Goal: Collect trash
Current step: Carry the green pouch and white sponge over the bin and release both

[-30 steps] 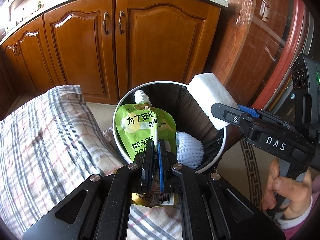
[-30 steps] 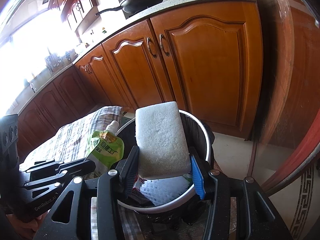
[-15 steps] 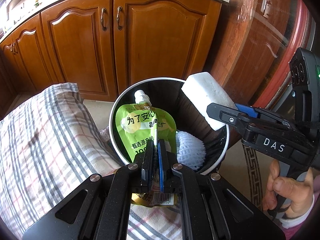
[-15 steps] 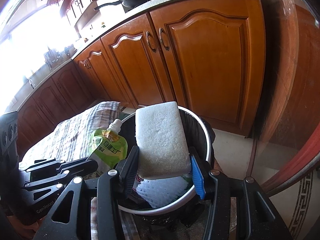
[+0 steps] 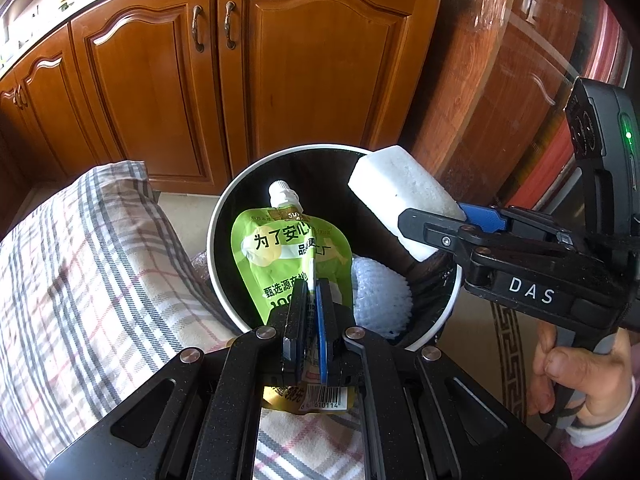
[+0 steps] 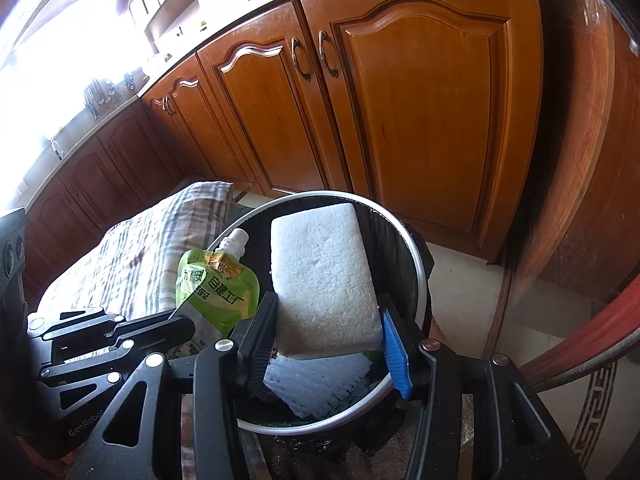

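Note:
A round bin [image 5: 224,216] [image 6: 416,264] with a white rim and black liner stands on the floor in front of me. My left gripper [image 5: 311,292] is shut on the lower edge of a green spouted drink pouch [image 5: 280,252] [image 6: 212,292], which hangs over the bin's mouth. My right gripper [image 6: 326,324] [image 5: 440,224] is shut on a white foam block [image 6: 320,276] [image 5: 400,196], held above the bin's right side. A white foam fruit net [image 5: 380,296] [image 6: 320,380] lies inside the bin.
A plaid cloth-covered surface [image 5: 92,280] [image 6: 140,248] lies left of the bin, touching it. Wooden cabinet doors [image 5: 312,72] [image 6: 420,100] stand close behind. A hand [image 5: 580,380] grips the right gripper's handle. Patterned floor tile [image 5: 508,352] runs at the right.
Both views have tilted down a little, so the bin sits higher and fuller in frame. The pouch and the foam block stay gripped over the bin.

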`<state>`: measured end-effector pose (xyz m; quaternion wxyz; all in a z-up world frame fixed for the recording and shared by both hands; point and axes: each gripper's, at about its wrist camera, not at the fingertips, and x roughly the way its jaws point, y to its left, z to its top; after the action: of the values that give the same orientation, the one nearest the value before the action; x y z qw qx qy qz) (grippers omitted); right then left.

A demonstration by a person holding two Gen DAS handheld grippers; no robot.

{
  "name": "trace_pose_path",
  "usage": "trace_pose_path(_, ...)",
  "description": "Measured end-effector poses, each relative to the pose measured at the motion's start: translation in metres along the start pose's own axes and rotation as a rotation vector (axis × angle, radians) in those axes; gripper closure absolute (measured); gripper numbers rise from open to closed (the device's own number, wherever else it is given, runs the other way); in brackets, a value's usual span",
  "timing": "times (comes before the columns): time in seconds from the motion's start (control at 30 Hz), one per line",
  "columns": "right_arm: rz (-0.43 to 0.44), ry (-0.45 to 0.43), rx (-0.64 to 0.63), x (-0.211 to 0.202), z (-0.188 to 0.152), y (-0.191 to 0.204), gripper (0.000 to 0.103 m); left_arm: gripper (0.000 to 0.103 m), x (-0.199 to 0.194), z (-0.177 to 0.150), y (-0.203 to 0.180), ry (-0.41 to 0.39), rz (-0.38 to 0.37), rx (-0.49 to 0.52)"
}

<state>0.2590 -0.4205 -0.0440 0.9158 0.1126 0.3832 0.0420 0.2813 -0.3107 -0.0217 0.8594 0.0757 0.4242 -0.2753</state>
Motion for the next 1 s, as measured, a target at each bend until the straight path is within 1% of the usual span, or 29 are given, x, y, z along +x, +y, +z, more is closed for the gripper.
trace_pose_path(0.33,0.002,0.006,0.003,0.004,0.003,0.002,0.053,0.099,0.000,0.002,0.000,0.002,0.002,0.005)
trace_pose_path(0.47,0.001,0.009,0.009,0.005,0.004,0.000,0.051,0.099,0.001,0.006,0.000,0.002,0.002,0.009)
trace_pose_path(0.67,-0.003,0.007,0.017,0.005,0.004,-0.002,0.050,0.098,0.002,0.010,0.002,0.003,0.006,0.013)
trace_pose_path(0.77,0.002,0.002,0.026,0.004,0.004,-0.003,0.049,0.095,0.001,0.011,0.003,0.004,0.014,0.007)
trace_pose_path(0.8,0.012,0.002,0.036,0.004,0.004,-0.005,0.048,0.084,0.000,0.011,0.004,0.008,0.014,0.001)
trace_pose_path(0.83,0.023,0.001,0.046,0.004,0.005,-0.006,0.046,0.062,-0.001,0.011,0.006,0.010,0.020,-0.011)
trace_pose_path(0.87,0.031,-0.001,0.054,0.003,0.005,-0.007,0.041,0.052,-0.002,0.011,0.008,0.006,0.027,-0.021)
trace_pose_path(0.9,0.035,-0.004,0.061,0.002,0.005,-0.008,0.036,0.046,-0.006,0.010,0.010,-0.009,0.028,-0.031)
trace_pose_path(0.93,0.037,-0.010,0.068,0.000,0.005,-0.008,0.033,0.045,-0.010,0.009,0.013,-0.023,0.021,-0.040)
trace_pose_path(1.0,0.052,-0.028,0.086,-0.006,0.003,-0.009,0.029,0.043,-0.014,0.007,0.017,-0.025,0.014,-0.058)
